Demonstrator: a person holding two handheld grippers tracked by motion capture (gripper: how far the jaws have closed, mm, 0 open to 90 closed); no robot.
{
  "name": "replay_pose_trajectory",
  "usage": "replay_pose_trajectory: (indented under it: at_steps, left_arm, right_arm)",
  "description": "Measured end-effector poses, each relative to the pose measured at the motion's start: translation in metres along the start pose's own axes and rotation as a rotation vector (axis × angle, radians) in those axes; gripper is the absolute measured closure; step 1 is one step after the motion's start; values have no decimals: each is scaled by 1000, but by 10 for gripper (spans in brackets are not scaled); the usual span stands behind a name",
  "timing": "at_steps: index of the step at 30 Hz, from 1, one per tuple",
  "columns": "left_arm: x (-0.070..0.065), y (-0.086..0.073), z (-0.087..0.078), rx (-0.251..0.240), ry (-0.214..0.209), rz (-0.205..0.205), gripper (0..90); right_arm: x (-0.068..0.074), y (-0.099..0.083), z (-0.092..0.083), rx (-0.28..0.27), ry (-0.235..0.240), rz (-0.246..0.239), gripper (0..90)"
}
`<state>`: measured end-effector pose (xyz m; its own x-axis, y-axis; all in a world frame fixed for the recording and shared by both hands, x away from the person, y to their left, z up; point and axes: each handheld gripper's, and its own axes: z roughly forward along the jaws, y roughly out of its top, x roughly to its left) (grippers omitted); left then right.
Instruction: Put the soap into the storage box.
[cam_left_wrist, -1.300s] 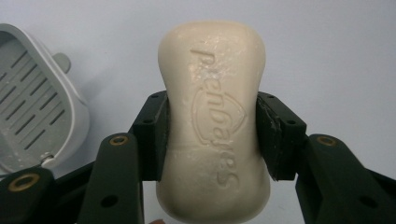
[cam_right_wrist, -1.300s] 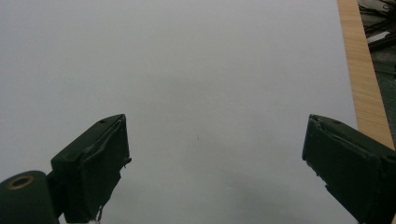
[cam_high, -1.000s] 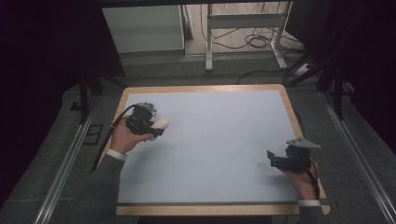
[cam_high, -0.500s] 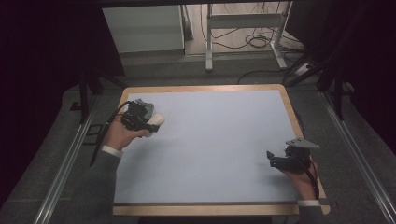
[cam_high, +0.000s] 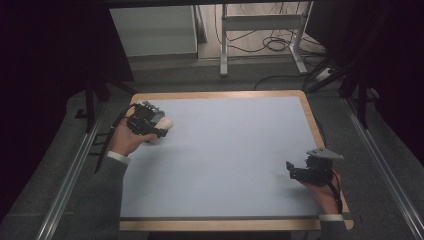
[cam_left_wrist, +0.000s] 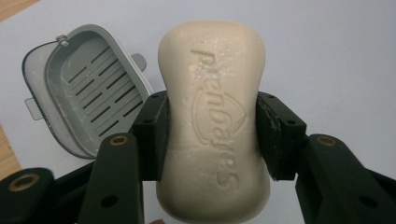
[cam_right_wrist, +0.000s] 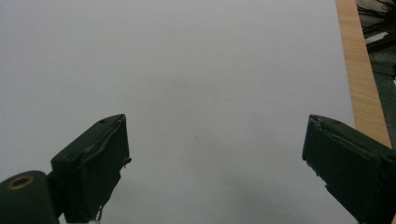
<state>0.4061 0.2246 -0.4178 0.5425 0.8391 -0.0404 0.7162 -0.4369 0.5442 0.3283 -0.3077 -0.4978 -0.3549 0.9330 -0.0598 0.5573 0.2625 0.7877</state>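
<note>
Now, soap bar (cam_left_wrist: 212, 116) is held clamped by left gripper (cam_left_wrist: 212, 135), shifted toward the table's (cam_high: 280, 95) left edge, above soap dish (cam_left_wrist: 88, 107); right gripper (cam_right_wrist: 215, 158) is held apart, empty.

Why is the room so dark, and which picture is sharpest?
High view: light falls on the table, the surroundings stay black. Left gripper view: the soap bar is sharp, its stamped letters readable. Right gripper view: the tongs look soft-edged.

The left tool (cam_high: 159, 131) with its soap (cam_high: 165, 123) has drifted slightly toward seven o'clock, nearer the table's (cam_high: 225, 150) left edge, the forearm pulling back.
</note>
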Motion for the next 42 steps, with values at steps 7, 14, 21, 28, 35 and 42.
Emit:
replay_pose_trajectory:
  at_steps: [7,14,21,28,35,42]
  left_arm:
    - [10,5,3,5,13,-27,494]
    - [18,11,9,22,30,-38,494]
    - [30,13,19,43,34,-79,494]
    - [40,16,29,50,42,-108,494]
    - [48,18,41,56,54,-136,494]
    - [58,17,45,54,62,-171,494]
  right_arm:
    - [0,0,0,0,1,0,73]
    - [-1,0,0,-4,3,2,73]
    - [-1,0,0,-3,3,0,73]
    - [-2,0,-1,-2,0,3,73]
    - [-2,-1,0,2,-1,2,73]
    - [-3,-1,0,2,-2,4,73]
